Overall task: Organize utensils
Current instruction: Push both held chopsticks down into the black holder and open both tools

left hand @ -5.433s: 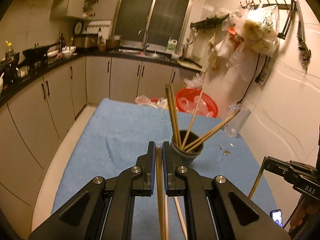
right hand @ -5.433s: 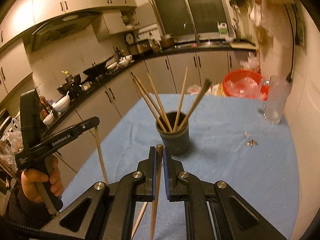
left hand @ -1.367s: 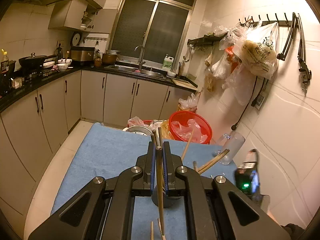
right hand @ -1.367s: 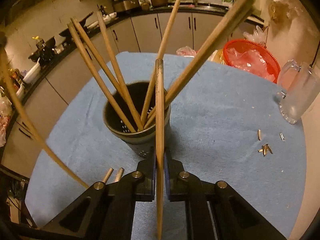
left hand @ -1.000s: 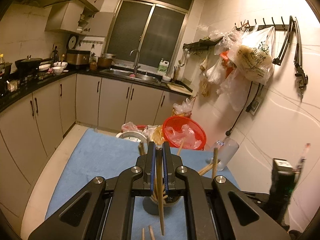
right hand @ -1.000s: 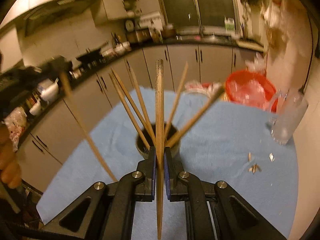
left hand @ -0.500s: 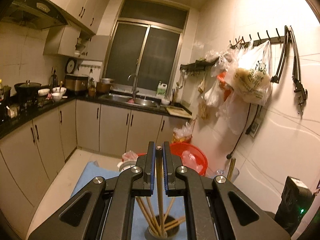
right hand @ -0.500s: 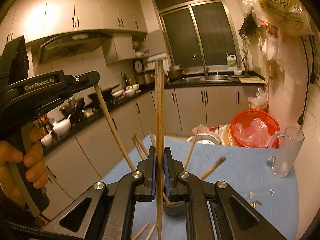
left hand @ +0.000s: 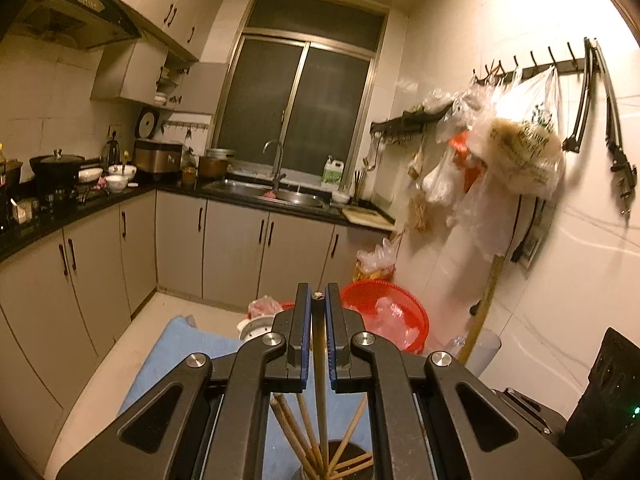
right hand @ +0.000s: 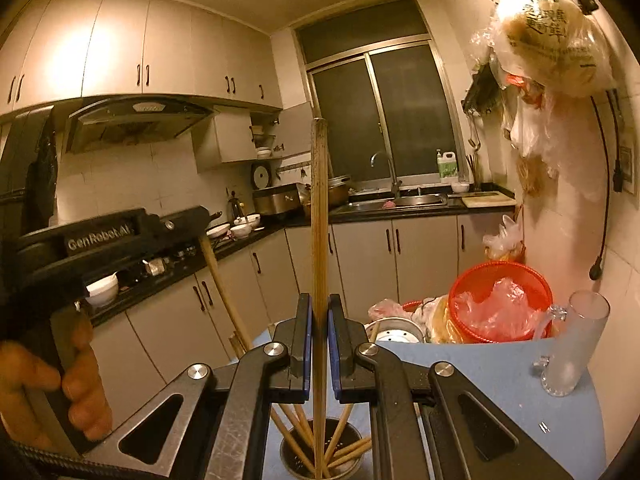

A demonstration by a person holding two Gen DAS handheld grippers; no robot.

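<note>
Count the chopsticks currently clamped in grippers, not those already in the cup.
2: one chopstick upright in the left gripper, one chopstick upright in the right gripper. Both hang over the holder.

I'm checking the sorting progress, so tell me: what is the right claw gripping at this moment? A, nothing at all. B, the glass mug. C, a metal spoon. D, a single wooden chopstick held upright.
D: the right claw is shut on one wooden chopstick that stands upright, its lower end down in the dark holder among the other chopsticks.
</note>
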